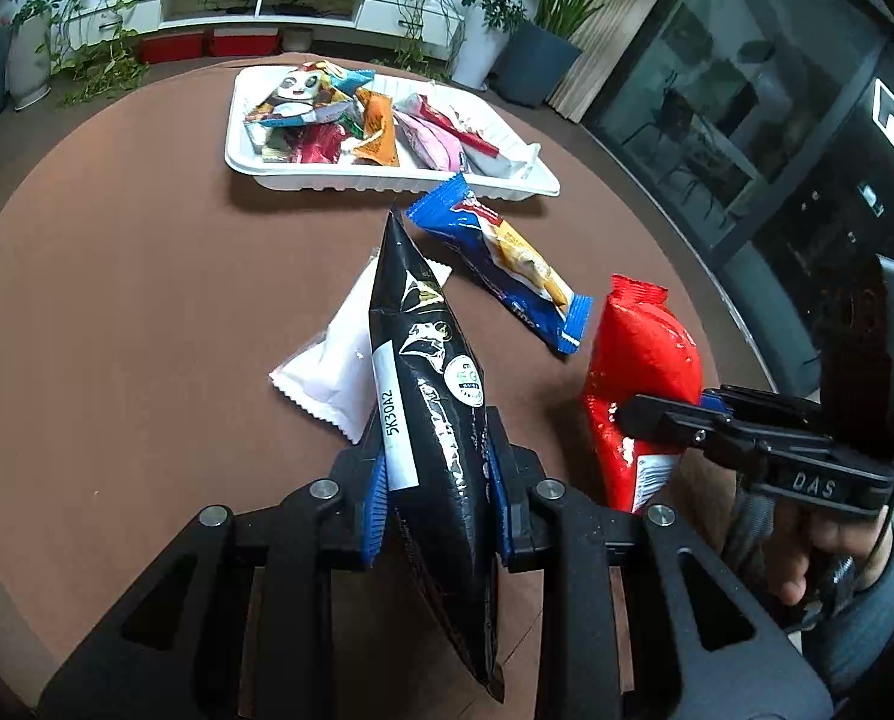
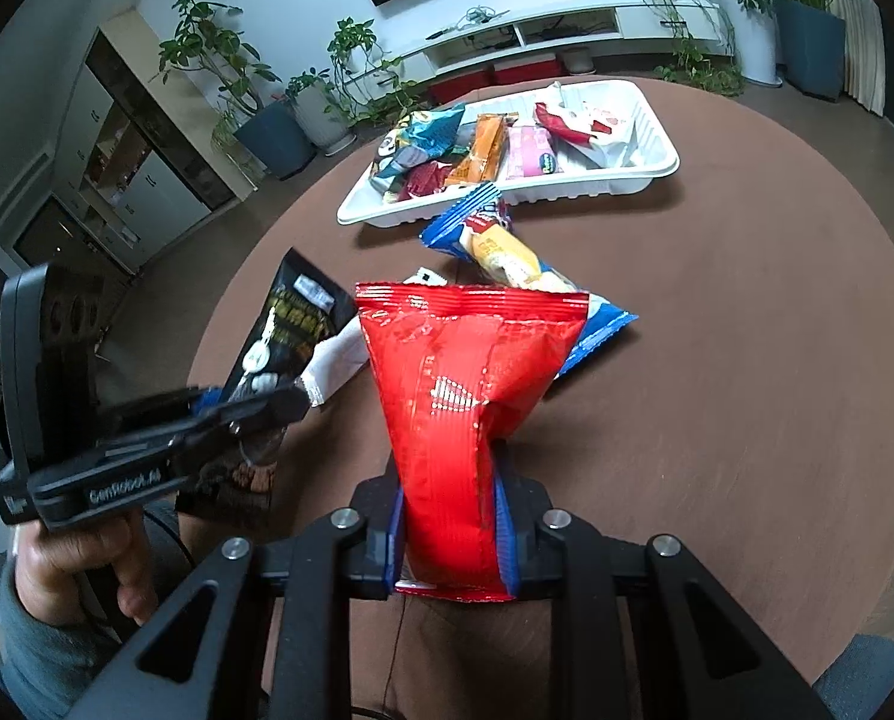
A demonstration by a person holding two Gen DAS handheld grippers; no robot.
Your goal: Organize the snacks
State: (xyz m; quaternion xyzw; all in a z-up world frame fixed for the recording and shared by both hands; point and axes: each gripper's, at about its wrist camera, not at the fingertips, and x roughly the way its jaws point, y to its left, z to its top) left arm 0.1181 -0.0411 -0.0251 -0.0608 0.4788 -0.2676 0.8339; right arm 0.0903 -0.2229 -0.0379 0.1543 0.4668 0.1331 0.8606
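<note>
My left gripper (image 1: 436,480) is shut on a black snack packet (image 1: 429,372), held above the brown round table (image 1: 147,300). It also shows in the right wrist view (image 2: 285,330). My right gripper (image 2: 450,516) is shut on a red snack packet (image 2: 465,384), also seen in the left wrist view (image 1: 639,378). A blue packet (image 1: 507,258) and a white packet (image 1: 339,354) lie on the table between the grippers and a white tray (image 1: 387,183) holding several snacks.
Potted plants (image 1: 543,30) and a low white shelf (image 1: 267,6) stand beyond the table's far edge. A dark glass cabinet (image 1: 747,120) is to the right. The table edge curves close on both sides.
</note>
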